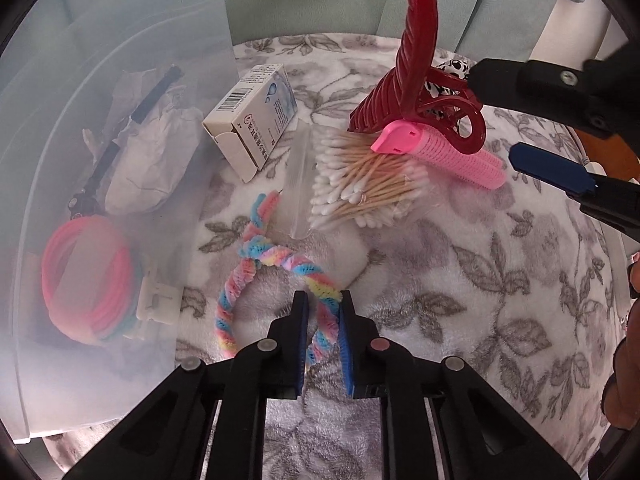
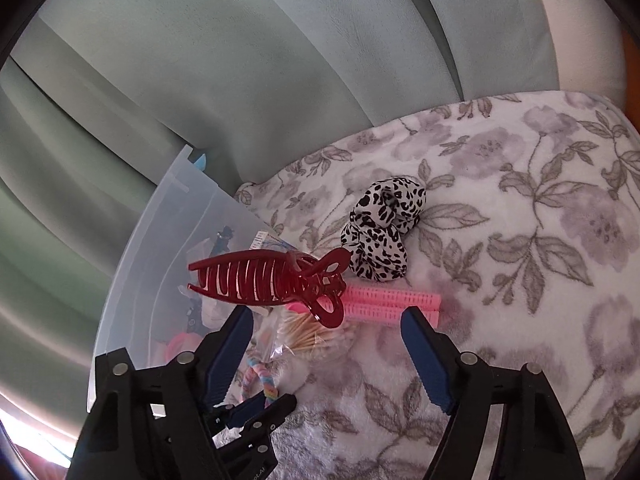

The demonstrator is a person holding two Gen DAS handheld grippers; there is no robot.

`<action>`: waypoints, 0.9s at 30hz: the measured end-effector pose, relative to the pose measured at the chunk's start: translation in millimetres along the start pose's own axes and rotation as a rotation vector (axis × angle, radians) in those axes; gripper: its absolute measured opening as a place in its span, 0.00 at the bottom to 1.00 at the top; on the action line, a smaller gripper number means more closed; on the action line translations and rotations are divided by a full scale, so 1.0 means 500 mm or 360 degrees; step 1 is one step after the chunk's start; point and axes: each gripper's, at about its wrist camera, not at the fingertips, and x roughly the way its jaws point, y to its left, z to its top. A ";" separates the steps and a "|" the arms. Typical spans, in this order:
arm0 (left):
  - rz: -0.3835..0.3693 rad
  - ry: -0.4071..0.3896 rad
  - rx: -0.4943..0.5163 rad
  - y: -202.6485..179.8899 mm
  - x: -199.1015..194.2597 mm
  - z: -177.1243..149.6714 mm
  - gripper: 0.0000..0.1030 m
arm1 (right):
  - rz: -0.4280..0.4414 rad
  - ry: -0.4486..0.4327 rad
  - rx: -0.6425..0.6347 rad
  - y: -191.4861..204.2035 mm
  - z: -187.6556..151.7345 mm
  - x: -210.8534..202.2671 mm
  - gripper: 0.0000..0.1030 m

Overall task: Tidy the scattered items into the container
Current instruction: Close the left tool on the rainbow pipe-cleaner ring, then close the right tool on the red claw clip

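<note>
The translucent container [image 1: 100, 128] fills the left of the frame and already holds pink rings, a crumpled tissue and a dark clip. Six items remain on the floral blanket [image 1: 460, 280]: one red claw clip [image 1: 412, 80], one pink roller [image 1: 452, 156], one bag of cotton swabs [image 1: 364, 184], one carton [image 1: 252, 116], one spotted scrunchie [image 2: 382, 236], and one pastel twist [image 1: 276, 268], which the left tool [image 1: 323, 300] grips. The right tool [image 2: 326, 320] gapes, holding nothing.

Left wrist view looks low across the bed; right wrist view looks down from higher; both catch the red claw clip [image 1: 416, 80] [image 2: 272, 280].
</note>
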 end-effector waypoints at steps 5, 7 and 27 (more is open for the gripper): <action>-0.0003 0.0011 -0.0018 0.011 0.001 0.003 0.17 | 0.0002 0.0027 0.0021 -0.004 0.017 0.032 0.60; -0.0006 0.0020 -0.0020 0.014 0.002 0.005 0.17 | 0.0007 0.0037 0.0036 -0.008 0.021 0.043 0.58; -0.0024 0.0021 0.0009 0.031 0.000 0.022 0.15 | 0.0086 0.0003 0.0021 -0.009 0.028 0.046 0.34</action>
